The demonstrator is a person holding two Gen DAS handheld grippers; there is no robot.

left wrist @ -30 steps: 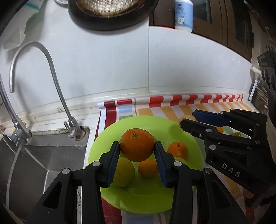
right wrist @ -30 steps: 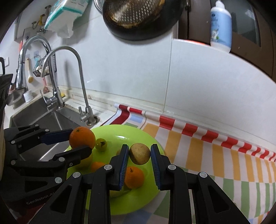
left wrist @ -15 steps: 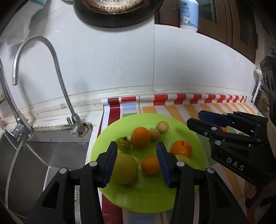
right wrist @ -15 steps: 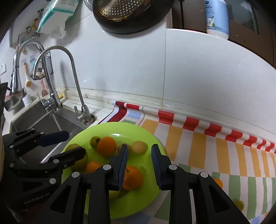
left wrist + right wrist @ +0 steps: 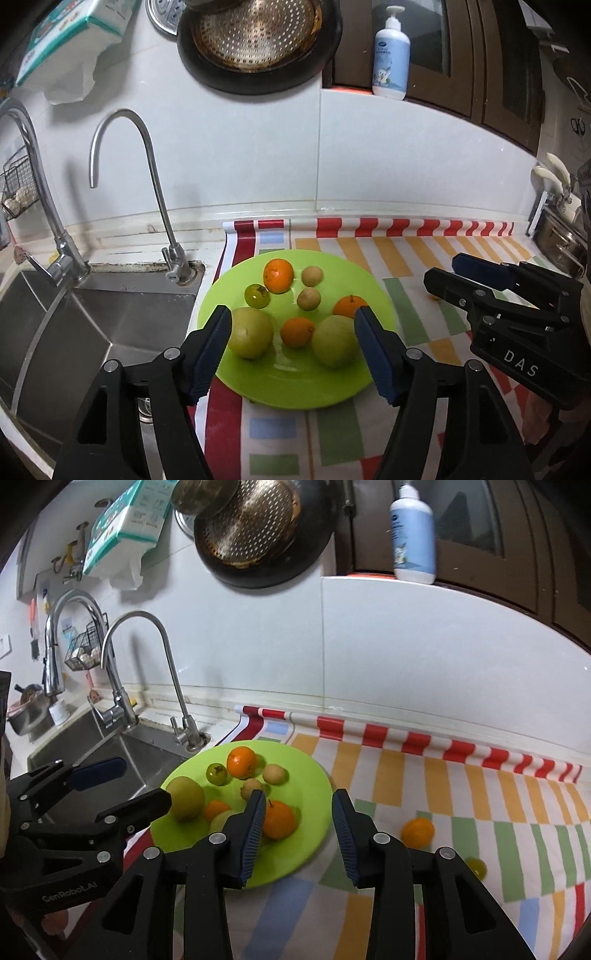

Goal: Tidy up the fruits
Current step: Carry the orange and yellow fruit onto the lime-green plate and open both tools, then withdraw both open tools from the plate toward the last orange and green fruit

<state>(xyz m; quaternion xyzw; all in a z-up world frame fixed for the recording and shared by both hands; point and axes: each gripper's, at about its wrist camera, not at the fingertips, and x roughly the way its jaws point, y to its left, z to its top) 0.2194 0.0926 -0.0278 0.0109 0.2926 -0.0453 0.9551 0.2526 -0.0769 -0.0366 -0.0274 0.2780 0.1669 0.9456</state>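
Observation:
A lime-green plate (image 5: 295, 391) sits on the striped cloth beside the sink. On it lie three oranges, the far one (image 5: 278, 275) at the back. With them are two small brown fruits (image 5: 312, 276), a small green fruit (image 5: 256, 295) and two big yellow-green fruits (image 5: 251, 332). My left gripper (image 5: 291, 314) hovers over the plate's near side, its jaws opening with nothing gripped. My right gripper (image 5: 298, 795) hangs above the plate's (image 5: 310, 775) right part, jaws opening and empty. A loose orange (image 5: 418, 832) and a small green fruit (image 5: 476, 866) lie on the cloth to the right.
A steel sink (image 5: 110, 325) with two curved faucets (image 5: 147, 155) borders the plate on the left. A dark pan with a strainer (image 5: 255, 40) hangs on the white wall, and a soap bottle (image 5: 390, 55) stands on the ledge. Metal pots (image 5: 561, 240) are at far right.
The left gripper let go of the large orange and the right one let go of the small brown fruit; both now lie on the plate. Both grippers drew back and up, jaws widening.

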